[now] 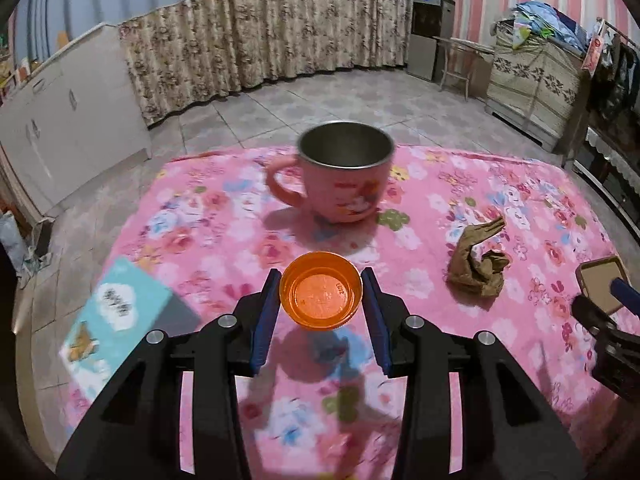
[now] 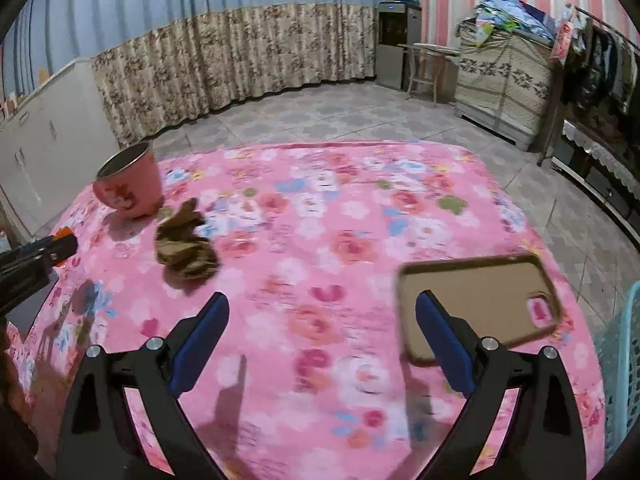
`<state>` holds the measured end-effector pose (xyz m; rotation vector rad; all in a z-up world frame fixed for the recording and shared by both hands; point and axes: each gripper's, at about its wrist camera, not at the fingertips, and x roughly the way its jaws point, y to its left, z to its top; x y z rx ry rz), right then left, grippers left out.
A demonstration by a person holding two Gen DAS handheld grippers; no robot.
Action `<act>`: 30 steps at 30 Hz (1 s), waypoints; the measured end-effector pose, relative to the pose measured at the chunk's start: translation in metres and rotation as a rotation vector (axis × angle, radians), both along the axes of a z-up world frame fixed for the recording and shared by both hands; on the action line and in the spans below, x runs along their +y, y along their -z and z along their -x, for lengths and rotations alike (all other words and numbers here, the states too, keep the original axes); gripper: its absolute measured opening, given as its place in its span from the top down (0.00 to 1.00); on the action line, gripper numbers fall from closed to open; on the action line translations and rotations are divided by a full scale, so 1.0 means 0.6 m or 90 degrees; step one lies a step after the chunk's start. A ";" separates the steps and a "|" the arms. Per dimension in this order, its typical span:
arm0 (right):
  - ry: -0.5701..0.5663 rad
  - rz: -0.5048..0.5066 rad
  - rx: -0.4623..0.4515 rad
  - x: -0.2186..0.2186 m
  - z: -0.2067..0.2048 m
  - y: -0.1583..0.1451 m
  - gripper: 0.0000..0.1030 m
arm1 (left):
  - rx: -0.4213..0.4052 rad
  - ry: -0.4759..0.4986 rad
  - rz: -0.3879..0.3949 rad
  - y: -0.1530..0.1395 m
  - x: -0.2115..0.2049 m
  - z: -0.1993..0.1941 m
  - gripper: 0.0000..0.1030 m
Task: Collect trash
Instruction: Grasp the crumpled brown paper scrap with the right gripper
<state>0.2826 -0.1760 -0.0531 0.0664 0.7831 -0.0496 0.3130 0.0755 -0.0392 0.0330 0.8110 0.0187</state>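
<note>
Orange cap [image 1: 321,294] pinched open side up between the blue pads of the left gripper [image 1: 322,300], apparently lifted clear of the pink floral tabletop [image 1: 440,184], judging by the shadow beneath. Right gripper [image 2: 322,340] hovering with fingers spread wide and empty, low over the tabletop, its right finger in front of the brown phone case [image 2: 480,300]. Crumpled brown wrapper [image 2: 184,240] lying just beside the pink mug [image 1: 340,172], still uncollected. Edge of a turquoise basket [image 2: 618,360] visible off the right side of the tabletop, probably the bin.

Risks from here:
- Thin hold on a smooth round rim; any tilt or jerk in transit likely to pop the cap out and send it rolling to the floor
- Swinging left toward the basket means crossing the right gripper's space; collision possible
- Reaching for the wrapper close to the mug could knock it over
- Mistaking the phone case for trash
</note>
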 end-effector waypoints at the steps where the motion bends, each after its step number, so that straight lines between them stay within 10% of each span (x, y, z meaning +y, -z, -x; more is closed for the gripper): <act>1: -0.007 0.005 0.003 0.016 -0.007 0.000 0.10 | -0.001 -0.003 0.000 0.000 0.005 0.006 0.62; 19: -0.086 0.047 0.047 0.142 -0.099 0.028 0.12 | -0.011 -0.050 0.013 -0.009 0.062 0.000 0.62; 24: -0.120 0.026 0.067 0.146 -0.103 0.036 0.47 | -0.009 -0.053 0.010 -0.006 0.061 -0.004 0.62; 30: -0.119 0.015 0.050 0.128 -0.085 0.023 0.47 | -0.015 -0.042 -0.007 -0.011 0.042 -0.001 0.62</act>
